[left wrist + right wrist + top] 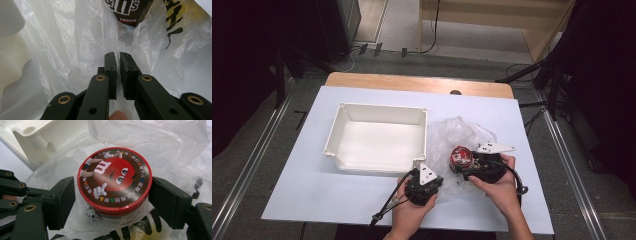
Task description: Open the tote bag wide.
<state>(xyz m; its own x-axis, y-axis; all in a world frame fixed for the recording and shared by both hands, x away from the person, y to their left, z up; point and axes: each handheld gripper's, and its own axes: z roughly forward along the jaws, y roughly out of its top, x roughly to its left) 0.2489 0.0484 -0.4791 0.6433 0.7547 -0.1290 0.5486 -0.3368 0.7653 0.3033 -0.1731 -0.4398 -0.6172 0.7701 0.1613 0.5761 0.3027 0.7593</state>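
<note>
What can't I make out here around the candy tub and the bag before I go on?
- Candy tub: lower body hidden by the plastic bag, right gripper view.
- Brown packet: cut off by the top edge, left gripper view.
- Right hand-held gripper: pad contact with the tub unclear.

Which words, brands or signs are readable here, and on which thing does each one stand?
"m": white letter on the red lid of the candy tub.
"m's": end of the brand on the tub's brown side, cut off at the top.
Ring of small characters round the lid rim: too small to read.
Small line under the brand on the side: blurred.
Black marks on the plastic bag: not readable.
</note>
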